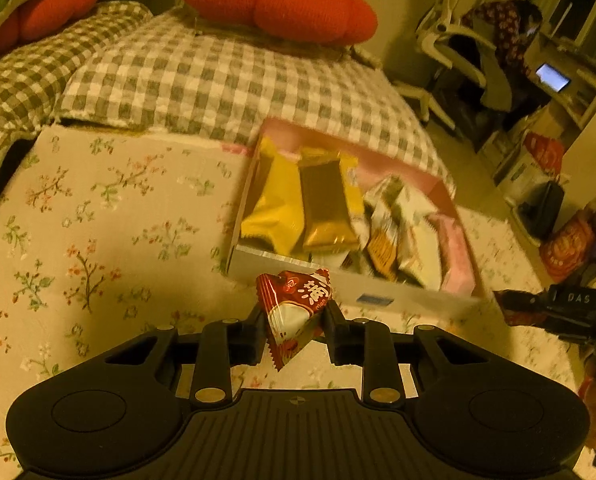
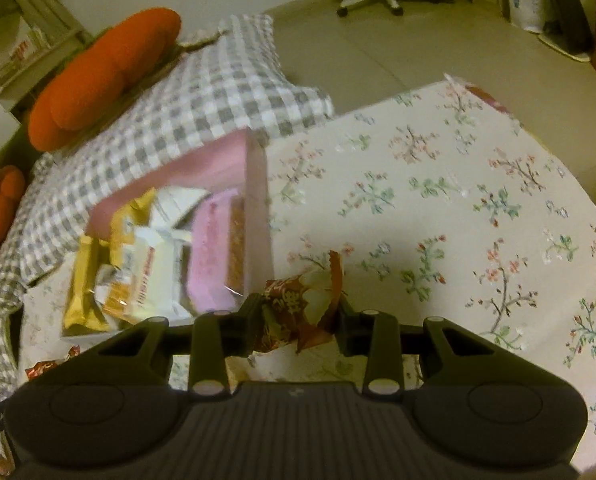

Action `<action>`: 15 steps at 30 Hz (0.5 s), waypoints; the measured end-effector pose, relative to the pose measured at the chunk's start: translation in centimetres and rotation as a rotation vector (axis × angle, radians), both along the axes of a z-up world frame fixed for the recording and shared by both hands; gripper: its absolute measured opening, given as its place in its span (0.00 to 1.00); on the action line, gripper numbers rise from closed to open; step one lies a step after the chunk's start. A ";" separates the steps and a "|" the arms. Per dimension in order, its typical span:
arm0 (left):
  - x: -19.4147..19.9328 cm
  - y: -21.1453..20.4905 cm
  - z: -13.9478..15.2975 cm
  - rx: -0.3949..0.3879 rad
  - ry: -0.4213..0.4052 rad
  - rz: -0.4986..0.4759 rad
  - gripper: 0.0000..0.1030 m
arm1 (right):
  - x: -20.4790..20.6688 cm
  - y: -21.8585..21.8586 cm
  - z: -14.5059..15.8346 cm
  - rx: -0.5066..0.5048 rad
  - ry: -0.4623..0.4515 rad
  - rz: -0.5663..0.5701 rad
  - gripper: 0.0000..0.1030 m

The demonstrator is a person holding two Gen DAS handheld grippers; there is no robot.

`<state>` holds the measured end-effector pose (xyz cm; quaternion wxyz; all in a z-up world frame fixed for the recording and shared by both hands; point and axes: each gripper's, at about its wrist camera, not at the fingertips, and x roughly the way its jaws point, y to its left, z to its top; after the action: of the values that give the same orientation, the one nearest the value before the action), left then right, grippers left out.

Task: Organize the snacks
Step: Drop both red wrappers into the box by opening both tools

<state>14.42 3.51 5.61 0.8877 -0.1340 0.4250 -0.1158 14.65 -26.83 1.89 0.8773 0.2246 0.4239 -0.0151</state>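
A red packet (image 1: 294, 312) is pinched in the left gripper (image 1: 296, 330) and another (image 2: 299, 312) in the right gripper (image 2: 298, 320), both held just short of the box (image 1: 337, 280), where release is probably needed next.

Two grippers: left gripper (image 1: 296, 326), right gripper (image 2: 298, 320), each clamped on one red triangular snack packet, the left's (image 1: 294, 312) and the right's (image 2: 301, 304). One more red packet (image 2: 52, 364) lying loose near the left edge of the right wrist view. One pink-lined box (image 1: 349, 292) on the floral-clothed bench (image 1: 98, 220). Inside the box: two yellow packets (image 1: 274, 208), one brown-and-gold bar (image 1: 325, 204), one pink packet (image 1: 453, 256), and several white-and-orange packets (image 1: 409, 232), too overlapped for an exact count. Two orange-red cushions: a large one (image 1: 278, 0) and a smaller one (image 1: 54, 4). One white office chair (image 1: 445, 36).
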 end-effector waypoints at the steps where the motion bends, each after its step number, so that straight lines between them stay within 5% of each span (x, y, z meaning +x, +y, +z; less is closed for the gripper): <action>1: 0.1 -0.1 0.2 -0.005 -0.011 -0.001 0.25 | -0.1 0.1 0.2 0.004 -0.013 0.004 0.32; 15: 4.2 -3.2 -0.2 -0.090 -0.040 -0.085 0.25 | 1.8 4.1 0.7 0.143 -0.063 0.130 0.30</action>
<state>18.58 0.33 5.44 0.8835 -0.1531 0.4067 -0.1750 16.45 -22.71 2.64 0.8710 0.2591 0.4097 0.0793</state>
